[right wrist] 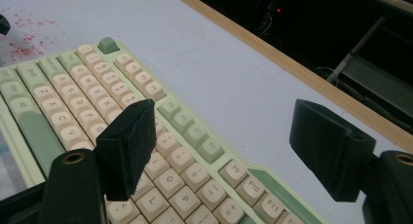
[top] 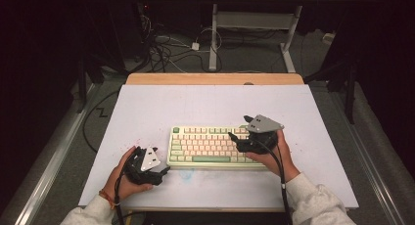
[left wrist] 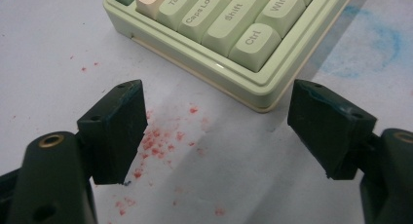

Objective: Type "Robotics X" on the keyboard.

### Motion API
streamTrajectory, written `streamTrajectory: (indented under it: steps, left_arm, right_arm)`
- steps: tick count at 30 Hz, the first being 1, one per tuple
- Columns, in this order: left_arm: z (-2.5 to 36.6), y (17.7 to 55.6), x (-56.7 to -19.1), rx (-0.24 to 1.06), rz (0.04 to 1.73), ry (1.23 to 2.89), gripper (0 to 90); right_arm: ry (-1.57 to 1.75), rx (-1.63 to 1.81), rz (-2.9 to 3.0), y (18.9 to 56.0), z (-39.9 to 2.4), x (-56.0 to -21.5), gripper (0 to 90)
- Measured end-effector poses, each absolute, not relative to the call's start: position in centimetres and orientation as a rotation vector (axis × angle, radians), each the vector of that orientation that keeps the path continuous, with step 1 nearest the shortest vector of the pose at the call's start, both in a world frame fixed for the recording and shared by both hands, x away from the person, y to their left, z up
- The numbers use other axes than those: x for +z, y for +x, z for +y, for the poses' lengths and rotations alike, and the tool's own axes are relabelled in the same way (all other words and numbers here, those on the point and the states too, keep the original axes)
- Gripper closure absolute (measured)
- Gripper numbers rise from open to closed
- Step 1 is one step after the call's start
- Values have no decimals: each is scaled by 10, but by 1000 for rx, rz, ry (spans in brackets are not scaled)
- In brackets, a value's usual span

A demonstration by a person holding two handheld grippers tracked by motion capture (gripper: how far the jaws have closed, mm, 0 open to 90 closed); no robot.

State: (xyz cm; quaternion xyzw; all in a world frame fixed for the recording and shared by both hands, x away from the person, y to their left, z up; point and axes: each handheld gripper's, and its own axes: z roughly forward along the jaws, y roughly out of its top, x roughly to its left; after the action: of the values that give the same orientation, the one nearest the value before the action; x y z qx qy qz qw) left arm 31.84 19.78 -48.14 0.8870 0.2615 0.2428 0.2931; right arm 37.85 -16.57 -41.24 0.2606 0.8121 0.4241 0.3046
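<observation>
Bright, evenly lit table [top: 147,107]; dark, murky surroundings; slight softness.

Spread left claw [left wrist: 216,131] faces the keyboard [left wrist: 234,36] corner.
</observation>
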Motion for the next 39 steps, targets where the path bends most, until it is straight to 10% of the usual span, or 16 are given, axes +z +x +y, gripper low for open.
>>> streamTrajectory:
  steps: [14,23,32,39]
  left_arm:
    - [202,315,-471,655,735,2263,257]
    - [203,312,-460,650,747,2234,433]
    - [201,315,-449,573,733,2230,827]
    - [195,314,-438,574,704,2227,880]
  right_arm:
    - [697,1112,2092,364,-192,-412,233]
    - [695,1093,2058,348,-211,-418,235]
    - [723,1085,2038,325,-231,-431,239]
    - [723,1067,2045,312,-239,-437,240]
